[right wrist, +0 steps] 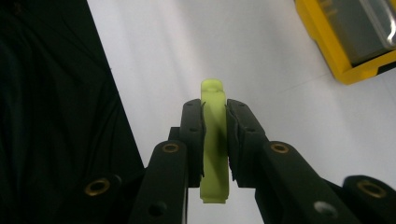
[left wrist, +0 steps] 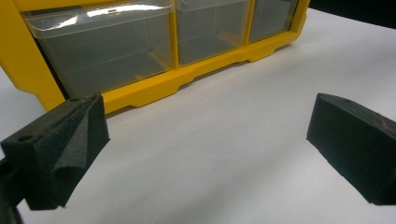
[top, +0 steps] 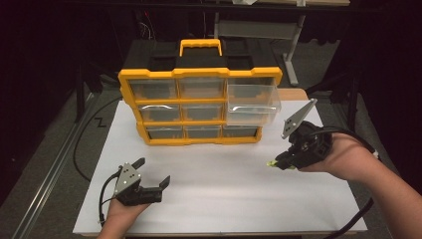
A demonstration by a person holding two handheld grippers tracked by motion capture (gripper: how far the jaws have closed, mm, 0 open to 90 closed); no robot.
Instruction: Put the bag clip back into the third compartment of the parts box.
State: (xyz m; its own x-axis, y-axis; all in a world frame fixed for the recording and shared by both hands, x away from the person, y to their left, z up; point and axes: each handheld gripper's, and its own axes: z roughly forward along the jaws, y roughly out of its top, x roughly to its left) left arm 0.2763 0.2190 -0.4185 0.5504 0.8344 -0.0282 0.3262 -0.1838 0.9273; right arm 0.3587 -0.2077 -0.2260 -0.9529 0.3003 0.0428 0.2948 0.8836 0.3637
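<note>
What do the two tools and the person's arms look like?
Both tools are black. The left tool and the right tool each carry a grey three-cornered plate on top and trail a black cable. The left tool's pads are dark foam wedges. The forearms are bare, with no sleeves in view.

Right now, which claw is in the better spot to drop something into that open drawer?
The right claw, probably. It already grips the little green piece and hangs close below the pulled-out clear drawer. The left claw is open, empty and farther away.
</note>
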